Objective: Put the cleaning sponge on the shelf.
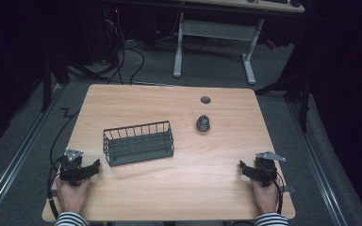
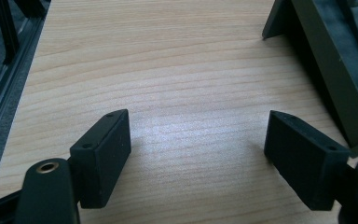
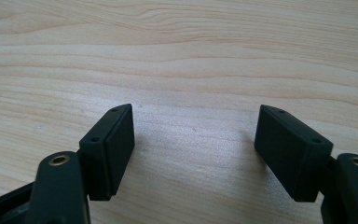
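Wooden bench (image 1: 169, 188). Dark wire basket (image 1: 138, 142) sits left of centre, empty as far as can be seen. A small dark, bumpy ball (image 1: 203, 123) lies right of the basket and a little farther back, well apart from it. A dark round spot (image 1: 205, 99) marks the bench beyond the ball.

Left hand-held gripper (image 1: 93, 168) rests near the basket's front-left corner, jaws spread wide, nothing between them; the basket's corner (image 2: 326, 60) shows just beside its right jaw. Right hand-held gripper (image 1: 245, 168) rests far right of the basket, also released, over bare wood (image 3: 191, 70).
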The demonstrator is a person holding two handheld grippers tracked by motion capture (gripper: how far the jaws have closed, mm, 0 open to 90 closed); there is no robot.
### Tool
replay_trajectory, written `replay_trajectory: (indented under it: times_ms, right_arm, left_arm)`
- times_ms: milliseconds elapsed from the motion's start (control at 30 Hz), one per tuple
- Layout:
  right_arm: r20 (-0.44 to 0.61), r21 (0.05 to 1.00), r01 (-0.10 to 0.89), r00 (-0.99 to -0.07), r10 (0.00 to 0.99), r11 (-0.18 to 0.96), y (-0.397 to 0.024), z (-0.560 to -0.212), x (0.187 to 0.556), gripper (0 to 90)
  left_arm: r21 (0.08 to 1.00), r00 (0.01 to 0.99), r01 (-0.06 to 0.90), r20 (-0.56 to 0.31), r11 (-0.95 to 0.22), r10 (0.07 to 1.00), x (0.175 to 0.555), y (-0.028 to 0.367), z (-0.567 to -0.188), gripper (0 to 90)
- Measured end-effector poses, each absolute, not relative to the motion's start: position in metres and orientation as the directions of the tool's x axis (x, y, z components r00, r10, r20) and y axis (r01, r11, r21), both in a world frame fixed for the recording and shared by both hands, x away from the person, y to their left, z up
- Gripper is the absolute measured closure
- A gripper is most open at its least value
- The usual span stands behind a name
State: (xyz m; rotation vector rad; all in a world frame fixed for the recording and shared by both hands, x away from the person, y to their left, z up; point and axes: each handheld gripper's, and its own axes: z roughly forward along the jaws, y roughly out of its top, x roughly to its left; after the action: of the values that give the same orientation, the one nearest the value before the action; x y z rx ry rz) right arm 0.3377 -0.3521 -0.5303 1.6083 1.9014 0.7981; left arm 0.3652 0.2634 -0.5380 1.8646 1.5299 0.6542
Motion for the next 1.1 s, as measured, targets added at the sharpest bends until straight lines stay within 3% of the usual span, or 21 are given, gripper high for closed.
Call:
replay_trajectory:
  times_ms: [367, 500, 1100]
  right_arm:
    - [-0.015, 0.723, 0.680, -0.160, 0.987, 0.121, -0.3520, -0.5303, 0.3377, 28.7]
    - [-0.015, 0.723, 0.680, -0.161, 0.987, 0.122, -0.3520, -0.5304, 0.3376, 28.7]
    - [-0.017, 0.722, 0.681, -0.163, 0.986, 0.125, -0.3519, -0.5302, 0.3372, 29.1]
  left_arm:
    - [0.736, 0.210, 0.665, -0.017, -0.130, 0.977, 0.3653, 0.2631, -0.5381, 21.6]
    - [0.740, 0.215, 0.659, -0.015, -0.134, 0.976, 0.3634, 0.2616, -0.5378, 26.6]
    - [0.732, 0.246, 0.663, -0.017, -0.155, 0.969, 0.3597, 0.2654, -0.5353, 33.6]
